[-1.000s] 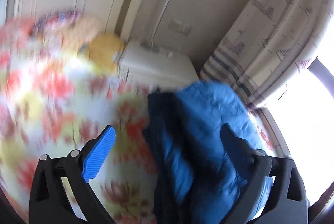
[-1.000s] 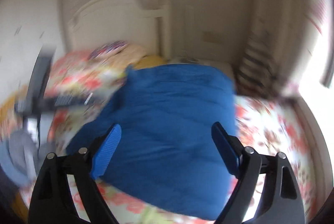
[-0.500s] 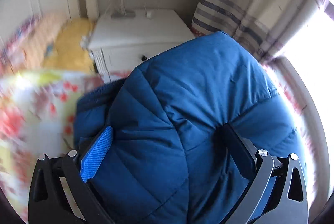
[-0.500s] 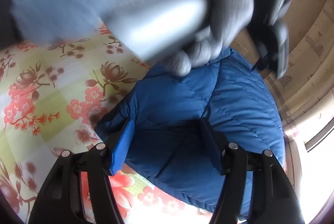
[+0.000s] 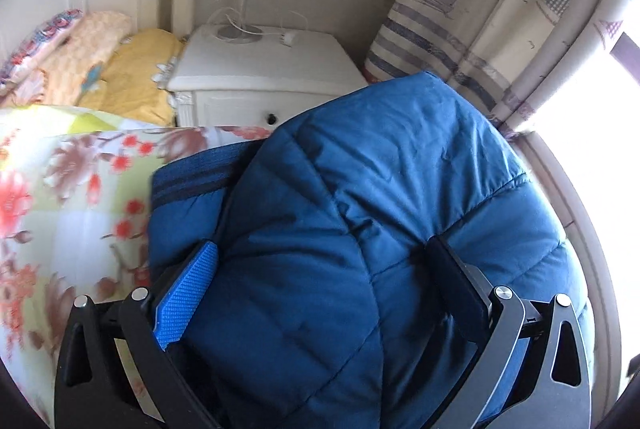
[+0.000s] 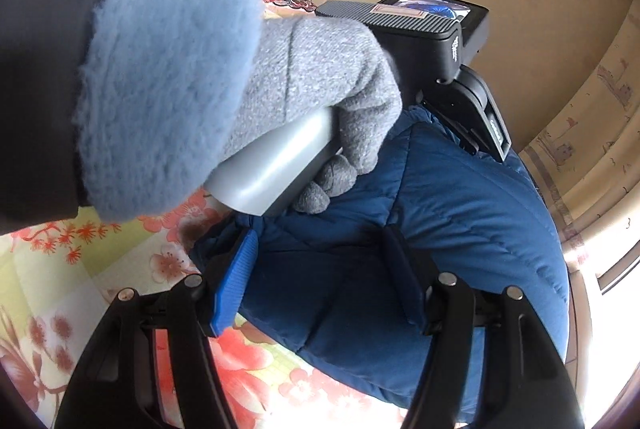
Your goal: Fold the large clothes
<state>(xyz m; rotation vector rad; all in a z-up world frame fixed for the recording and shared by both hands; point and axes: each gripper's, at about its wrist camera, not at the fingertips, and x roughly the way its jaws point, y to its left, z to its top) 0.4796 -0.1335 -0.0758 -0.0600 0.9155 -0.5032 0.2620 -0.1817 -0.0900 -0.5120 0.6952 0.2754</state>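
Blue puffer jacket [image 5: 360, 229] fills the lower centre of both frames, bunched on the floral bedspread [image 6: 72, 269]; my left claw [image 5: 320, 269] and right claw [image 6: 320, 253] each clench its padding.

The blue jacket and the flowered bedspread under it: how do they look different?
The blue jacket is solid blue, while the flowered bedspread has red and pink blossoms on pale yellow-green and white checks. The jacket is puffy, quilted and bunched into a mound; the bedspread lies flat and thin. The jacket sits on top, the bedspread beneath it. Both are soft cloth.
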